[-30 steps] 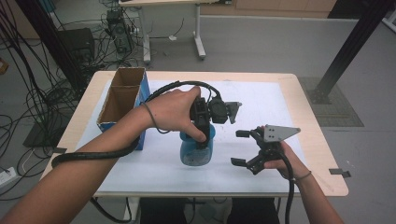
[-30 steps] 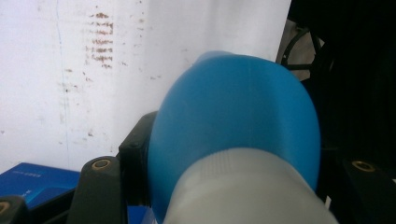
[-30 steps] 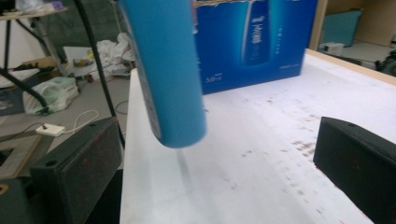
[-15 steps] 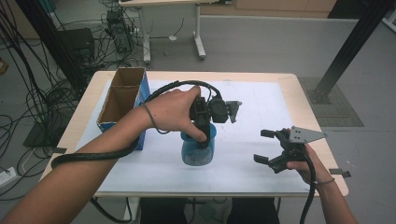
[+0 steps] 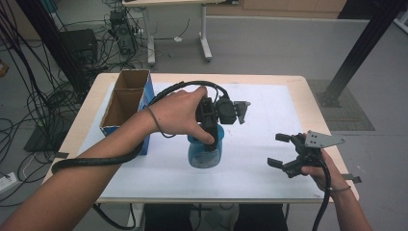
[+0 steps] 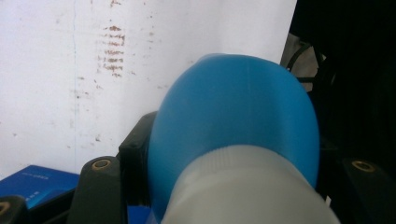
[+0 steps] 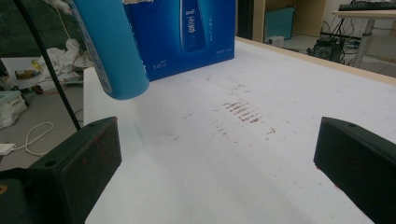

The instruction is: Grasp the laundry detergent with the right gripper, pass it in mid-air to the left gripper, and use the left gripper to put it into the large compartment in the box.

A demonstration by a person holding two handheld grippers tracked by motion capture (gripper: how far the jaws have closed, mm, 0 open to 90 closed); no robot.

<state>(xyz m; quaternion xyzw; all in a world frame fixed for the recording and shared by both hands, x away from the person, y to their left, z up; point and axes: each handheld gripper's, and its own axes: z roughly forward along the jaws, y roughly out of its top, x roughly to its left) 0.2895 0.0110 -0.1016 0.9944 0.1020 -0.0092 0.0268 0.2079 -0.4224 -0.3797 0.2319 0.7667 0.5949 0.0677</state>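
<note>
High view: a pale wooden table [image 5: 317, 103] at frame centre, covered by a white sheet [image 5: 269, 120]; grey floor behind, with a tangle of black cables [image 5: 29, 110] at the left edge, a second desk's white legs [image 5: 204, 33] at upper centre, and a dark post [image 5: 361, 48] slanting across the upper right. Open blue cardboard box [image 5: 126, 103] standing left of centre on the sheet. Blue bottle [image 5: 204, 151] held off the sheet just below frame centre, clenched in the left gripper [image 5: 208, 139], jaws shut tight on it. Right gripper [image 5: 283, 150] at lower right, well apart from the bottle, jaws spread wide with nothing between them.

Left gripper view: bottle's blue body and white neck close up at centre, white sheet with faint brown smudges [image 6: 109, 53] at upper left.

Right gripper view: same smudges at centre, bottle at upper left, box just behind it, cluttered room beyond the table edge.
</note>
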